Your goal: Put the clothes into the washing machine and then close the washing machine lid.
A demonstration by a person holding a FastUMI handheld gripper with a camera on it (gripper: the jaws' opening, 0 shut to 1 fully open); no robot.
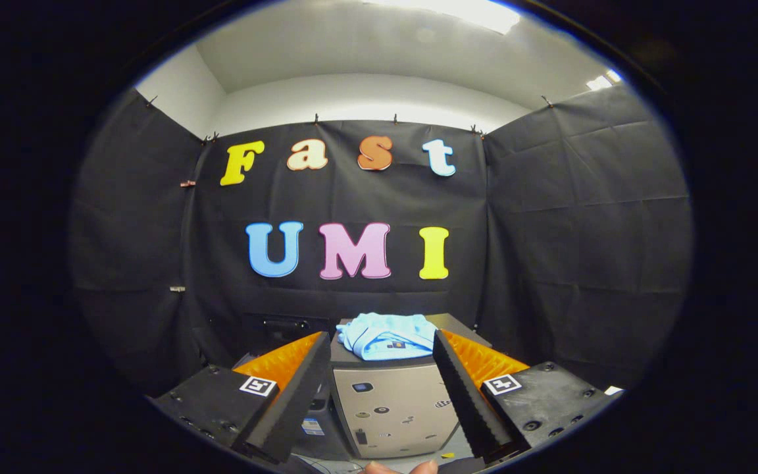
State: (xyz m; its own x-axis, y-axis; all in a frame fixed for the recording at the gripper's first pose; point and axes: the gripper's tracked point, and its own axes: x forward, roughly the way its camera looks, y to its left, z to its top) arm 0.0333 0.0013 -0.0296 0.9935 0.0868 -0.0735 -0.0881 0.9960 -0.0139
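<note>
grey box-shaped unit [385, 408] beyond the fingers, light blue folded garment [385, 336] on its top

Gripper camera faces booth wall, level, near washing machine [389, 408].

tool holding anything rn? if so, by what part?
Nothing held. The tool is open, its fingers apart with nothing between them; the light blue folded garment lies beyond them on top of the grey box-shaped unit.

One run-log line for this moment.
gripper: open, empty | light blue clothes: folded on grey box, beyond fingers | phase: approach, not grasped
</note>
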